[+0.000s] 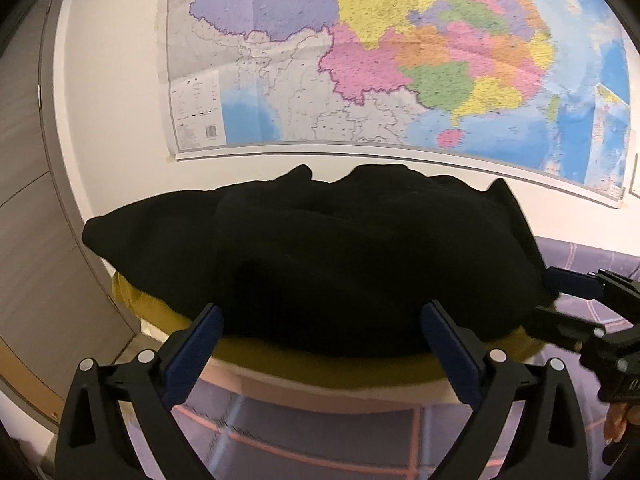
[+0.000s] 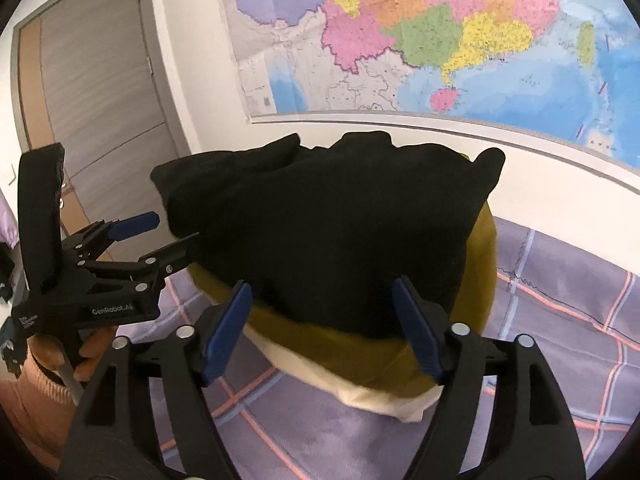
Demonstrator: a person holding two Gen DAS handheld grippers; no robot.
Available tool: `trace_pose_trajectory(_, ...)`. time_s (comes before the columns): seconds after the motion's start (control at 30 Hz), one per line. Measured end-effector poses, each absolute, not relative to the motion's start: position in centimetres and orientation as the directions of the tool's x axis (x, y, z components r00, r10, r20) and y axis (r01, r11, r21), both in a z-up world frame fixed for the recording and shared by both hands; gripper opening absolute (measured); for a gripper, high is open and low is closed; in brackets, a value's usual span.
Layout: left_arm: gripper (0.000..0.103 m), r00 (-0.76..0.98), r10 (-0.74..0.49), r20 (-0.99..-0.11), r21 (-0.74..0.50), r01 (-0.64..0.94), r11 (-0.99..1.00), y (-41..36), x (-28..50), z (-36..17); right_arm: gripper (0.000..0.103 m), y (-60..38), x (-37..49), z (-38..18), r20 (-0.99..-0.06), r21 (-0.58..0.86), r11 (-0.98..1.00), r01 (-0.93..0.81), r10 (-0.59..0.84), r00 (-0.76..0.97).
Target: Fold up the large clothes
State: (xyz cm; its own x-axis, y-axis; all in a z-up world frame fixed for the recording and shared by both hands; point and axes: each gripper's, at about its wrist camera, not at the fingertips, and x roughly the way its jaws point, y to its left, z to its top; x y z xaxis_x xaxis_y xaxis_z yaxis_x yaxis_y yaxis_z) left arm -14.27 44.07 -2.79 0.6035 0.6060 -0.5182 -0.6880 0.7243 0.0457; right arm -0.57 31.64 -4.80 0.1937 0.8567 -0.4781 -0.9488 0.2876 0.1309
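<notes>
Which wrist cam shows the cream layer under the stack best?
Right wrist: the cream layer sticks out clearly below the mustard garment. In the left wrist view it is only a thin blurred strip along the stack's near edge.

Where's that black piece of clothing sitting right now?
The black garment lies folded on top of a mustard-yellow garment on the plaid bed, below the wall map, centred in both views ahead of both open grippers.

Both wrist views look forward, close over the black garment point(image 1: 320, 256) point(image 2: 320, 224); each sees the wall map point(image 1: 400, 60) point(image 2: 440, 40).
</notes>
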Motion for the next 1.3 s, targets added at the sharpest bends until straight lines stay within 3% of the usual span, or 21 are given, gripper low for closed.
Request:
trace_pose_trajectory(0.27, 0.096, 0.608, 0.595, -0.525, 0.014, -0.693, 0.721, 40.3, -15.5, -4.0, 0.093, 28.0, -2.9, -5.9, -0.447, 0.096, 0.310, -0.946, 0.862, 0.238)
trace_pose_trajectory(0.43, 0.096, 0.605, 0.558, -0.568, -0.060, -0.707, 0.705, 38.6, -16.6, -5.7, 0.097, 26.0, -4.4, -7.2, -0.467, 0.065, 0.325, -0.943, 0.846, 0.259)
trace_pose_trajectory(0.63, 0.096, 0.573, 0.529, -0.626, -0.062, -0.712, 0.699, 36.9, -17.3, -7.5, 0.097, 23.8, -5.3, -8.0, -0.479, 0.084, 0.332, -0.940, 0.840, 0.254)
trace_pose_trajectory(1.3, 0.096, 0.538, 0.576, -0.615, -0.024, -0.743, 0.668, 32.3, -18.9, -8.0, 0.097, 19.7, -8.0, -8.8, -0.480, 0.106, 0.348, -0.932, 0.838, 0.258)
